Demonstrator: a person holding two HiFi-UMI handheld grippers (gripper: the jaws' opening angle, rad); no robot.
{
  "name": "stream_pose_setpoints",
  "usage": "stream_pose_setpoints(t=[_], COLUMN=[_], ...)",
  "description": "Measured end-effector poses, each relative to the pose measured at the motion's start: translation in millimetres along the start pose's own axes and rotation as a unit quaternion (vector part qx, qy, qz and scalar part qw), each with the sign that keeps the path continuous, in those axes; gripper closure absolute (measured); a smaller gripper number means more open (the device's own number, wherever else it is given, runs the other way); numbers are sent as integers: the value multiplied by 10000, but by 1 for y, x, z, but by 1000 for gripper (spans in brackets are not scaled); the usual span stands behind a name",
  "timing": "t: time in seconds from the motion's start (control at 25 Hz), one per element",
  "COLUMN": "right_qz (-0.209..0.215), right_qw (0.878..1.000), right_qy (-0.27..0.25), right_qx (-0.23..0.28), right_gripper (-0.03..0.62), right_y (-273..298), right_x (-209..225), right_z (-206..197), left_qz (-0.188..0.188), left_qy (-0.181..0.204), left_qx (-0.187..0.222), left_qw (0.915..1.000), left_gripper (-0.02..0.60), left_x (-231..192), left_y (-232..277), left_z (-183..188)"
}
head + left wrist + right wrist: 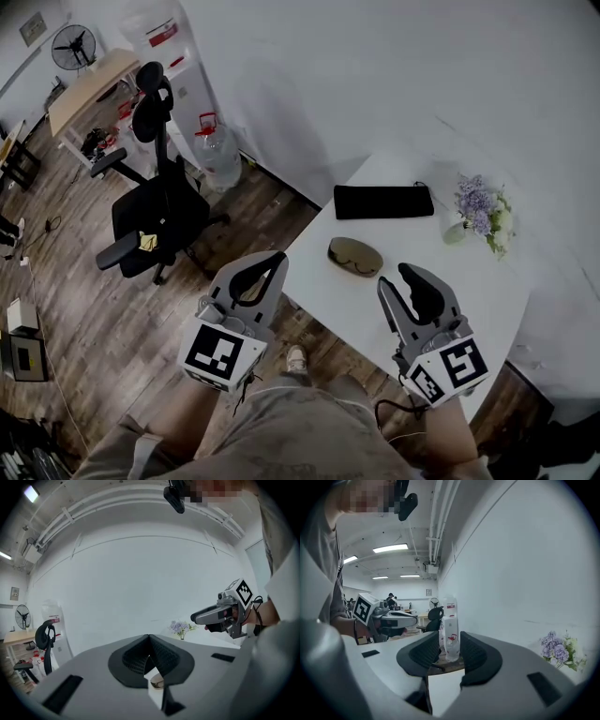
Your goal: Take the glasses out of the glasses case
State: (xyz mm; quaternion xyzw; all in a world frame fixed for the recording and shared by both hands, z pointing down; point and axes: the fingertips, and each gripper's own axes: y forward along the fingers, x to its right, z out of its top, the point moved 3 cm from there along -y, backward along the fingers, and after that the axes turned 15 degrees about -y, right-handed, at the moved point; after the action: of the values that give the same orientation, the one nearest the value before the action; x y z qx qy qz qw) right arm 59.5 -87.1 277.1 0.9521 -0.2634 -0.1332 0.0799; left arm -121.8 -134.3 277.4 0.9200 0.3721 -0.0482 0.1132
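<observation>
Head view: the brown glasses case [354, 256] looks closed on the bench [487, 281], at 1 o'clock from my left gripper [277, 259] and 11 o'clock from my right gripper [410, 281]. Left gripper view: the jaw tips are together and hold nothing. Pushing in like that could shove the case off the near edge. Right gripper view: the jaws are wide with nothing between them, and no case is in sight. Only the head view shows it plainly.

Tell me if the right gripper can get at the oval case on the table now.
Probably yes. The right gripper, open and empty, is by the table's near edge; the oval case lies just ahead and left of it, nothing between, with the pouch and flowers farther back.
</observation>
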Motion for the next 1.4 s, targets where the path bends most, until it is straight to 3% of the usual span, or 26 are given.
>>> stream_pose_setpoints(t=[0.48, 0.88, 1.08, 1.4], right_qz=[330, 711, 895, 1130], right_qw=[9989, 9917, 9858, 9769], right_qy=[106, 362, 206, 493], right_qx=[-322, -1008, -1403, -1747], right_gripper=[442, 442, 442, 450], right_y=[25, 66, 86, 114], right_x=[20, 6, -9, -19], right_z=[-37, -114, -158, -225], left_qz=[76, 120, 11, -38], left_qy=[-243, -485, -669, -906], left_qx=[-498, -1493, -1846, -2273], left_qw=[9984, 9875, 9805, 9696], left_gripper=[568, 568, 568, 568], left_x=[4, -16, -22, -34], left_y=[34, 90, 119, 162], left_z=[-33, -128, -167, -229])
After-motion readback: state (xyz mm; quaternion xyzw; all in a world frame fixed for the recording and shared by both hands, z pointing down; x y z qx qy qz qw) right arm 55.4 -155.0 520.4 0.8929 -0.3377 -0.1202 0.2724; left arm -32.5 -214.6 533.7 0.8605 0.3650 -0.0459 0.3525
